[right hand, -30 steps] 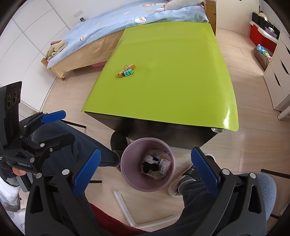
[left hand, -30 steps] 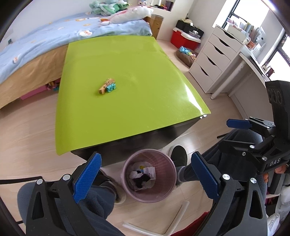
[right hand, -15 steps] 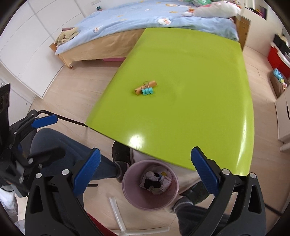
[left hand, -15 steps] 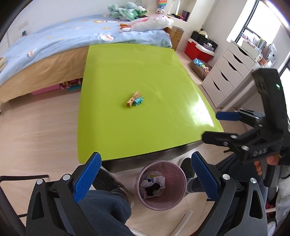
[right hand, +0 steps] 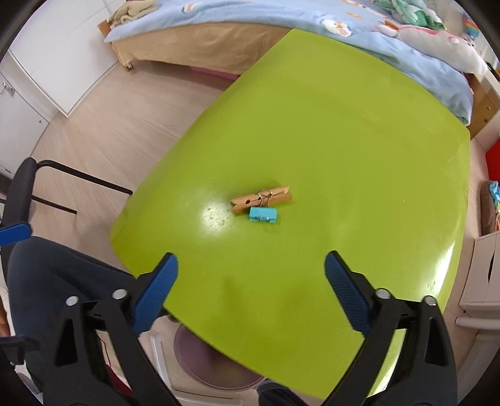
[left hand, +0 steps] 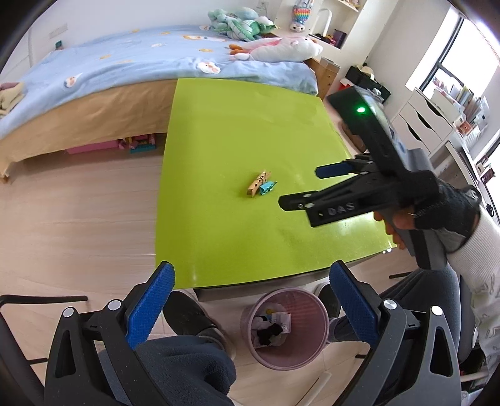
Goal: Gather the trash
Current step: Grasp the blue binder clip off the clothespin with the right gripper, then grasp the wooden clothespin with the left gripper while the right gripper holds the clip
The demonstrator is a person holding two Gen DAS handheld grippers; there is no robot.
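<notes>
Right gripper (left hand: 300,185), marked "DAS", has advanced over the table (left hand: 237,237), jaws wide.

The right gripper (left hand: 300,184) now reaches out over the green table (left hand: 218,131) toward the wooden clothespin (right hand: 262,200), jaws spread, no longer beside the bin (left hand: 286,324)

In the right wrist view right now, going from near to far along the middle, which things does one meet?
right gripper → green table → turquoise binder clip → wooden clothespin → bed.
</notes>
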